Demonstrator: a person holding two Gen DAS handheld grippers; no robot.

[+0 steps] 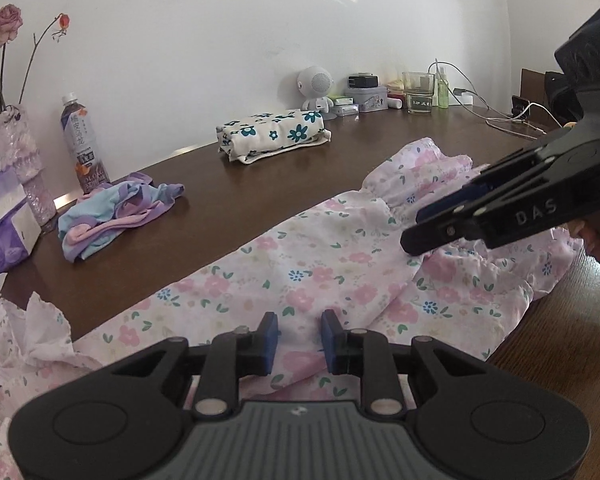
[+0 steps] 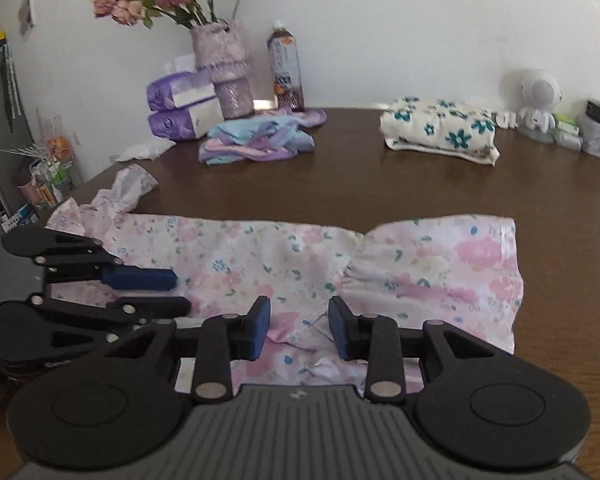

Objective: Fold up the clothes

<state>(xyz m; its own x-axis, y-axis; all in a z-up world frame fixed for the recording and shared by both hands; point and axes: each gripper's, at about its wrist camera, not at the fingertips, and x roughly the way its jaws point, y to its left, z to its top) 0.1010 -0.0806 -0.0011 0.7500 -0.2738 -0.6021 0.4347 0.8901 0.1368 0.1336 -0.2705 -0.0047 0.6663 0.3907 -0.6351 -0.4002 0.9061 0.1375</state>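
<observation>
Pink floral cotton garment (image 2: pixel 284 256) is spread on a dark wooden table (image 2: pixel 340 168). Left gripper (image 1: pixel 299 336) and right gripper (image 2: pixel 299 326) are held parted above it, grasping nothing. Thin fabric may be bunched or dragged off the near edge if unevenly pinched.

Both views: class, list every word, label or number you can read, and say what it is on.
"DAS": right gripper, on its side.
Bottle label: print too blurred to read.
Tissue packs: print too small.
Glass: marks unreadable.

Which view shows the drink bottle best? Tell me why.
The left wrist view: the drink bottle stands unobstructed, cap to base, its label large though not fully legible. In the right wrist view the bottle is farther, smaller and blurrier, with the purple and blue clothes covering its base.
</observation>
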